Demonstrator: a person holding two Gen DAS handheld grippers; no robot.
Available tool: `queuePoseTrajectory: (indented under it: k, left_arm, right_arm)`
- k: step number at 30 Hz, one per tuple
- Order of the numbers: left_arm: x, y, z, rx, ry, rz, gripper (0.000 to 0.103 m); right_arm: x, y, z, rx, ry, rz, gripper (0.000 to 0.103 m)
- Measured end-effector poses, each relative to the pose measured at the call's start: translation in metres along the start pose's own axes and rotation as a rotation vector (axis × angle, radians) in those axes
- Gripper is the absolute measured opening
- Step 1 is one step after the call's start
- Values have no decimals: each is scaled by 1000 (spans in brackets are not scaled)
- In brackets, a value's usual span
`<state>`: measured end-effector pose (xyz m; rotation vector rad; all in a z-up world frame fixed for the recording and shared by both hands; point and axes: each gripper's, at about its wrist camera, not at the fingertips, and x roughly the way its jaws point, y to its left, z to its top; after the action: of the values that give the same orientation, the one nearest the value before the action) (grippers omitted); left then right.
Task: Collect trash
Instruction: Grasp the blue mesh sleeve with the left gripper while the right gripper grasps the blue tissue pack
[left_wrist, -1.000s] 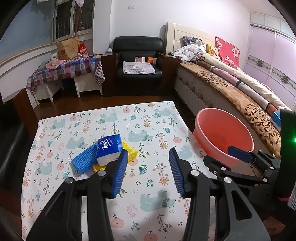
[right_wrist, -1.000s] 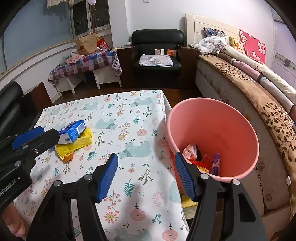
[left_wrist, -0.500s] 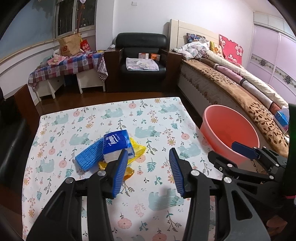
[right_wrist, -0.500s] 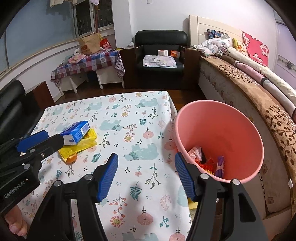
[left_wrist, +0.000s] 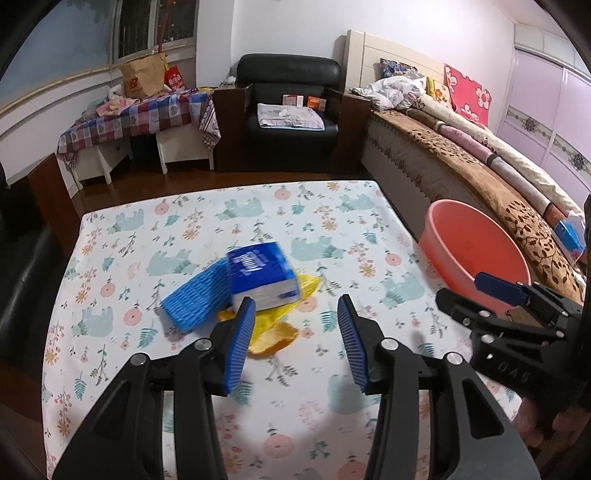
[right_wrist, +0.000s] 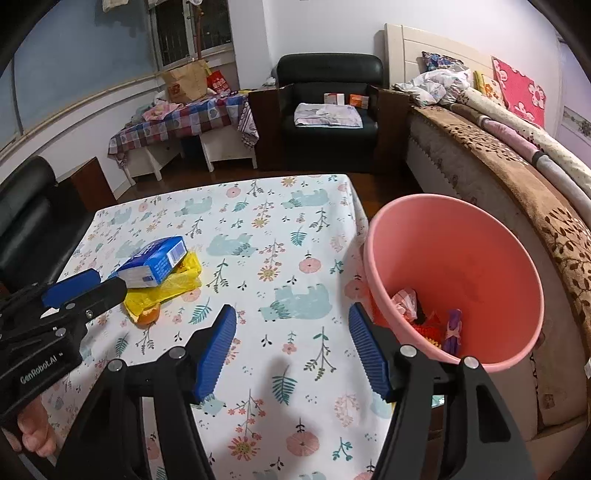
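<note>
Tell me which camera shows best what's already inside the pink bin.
Right wrist. It looks down into the pink bin and shows the trash at its bottom. The left wrist view catches only the bin's rim and inner wall, not the contents.

Open left claw (left_wrist: 295, 343) just short of blue tissue pack (left_wrist: 261, 275)

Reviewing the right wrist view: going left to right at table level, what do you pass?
left gripper → blue tissue pack lying on a yellow bag → bare floral tablecloth → pink bin holding trash → bed with brown blanket.
</note>
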<state>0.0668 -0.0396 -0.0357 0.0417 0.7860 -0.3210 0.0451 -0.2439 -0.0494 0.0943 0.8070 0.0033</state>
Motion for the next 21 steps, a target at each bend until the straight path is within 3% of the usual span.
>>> queuePoseTrajectory:
  k: [11, 15, 21]
  left_arm:
    - [-9, 69, -26, -29, 6, -39, 46]
    - [-7, 88, -27, -50, 10, -40, 46]
    - [15, 80, -13, 83, 27, -10, 46]
  right_arm:
    - [9, 18, -1, -49, 15, 79, 57]
    - [15, 25, 2, -40, 43, 144, 55]
    - [16, 42, 10, -56, 46, 210, 55]
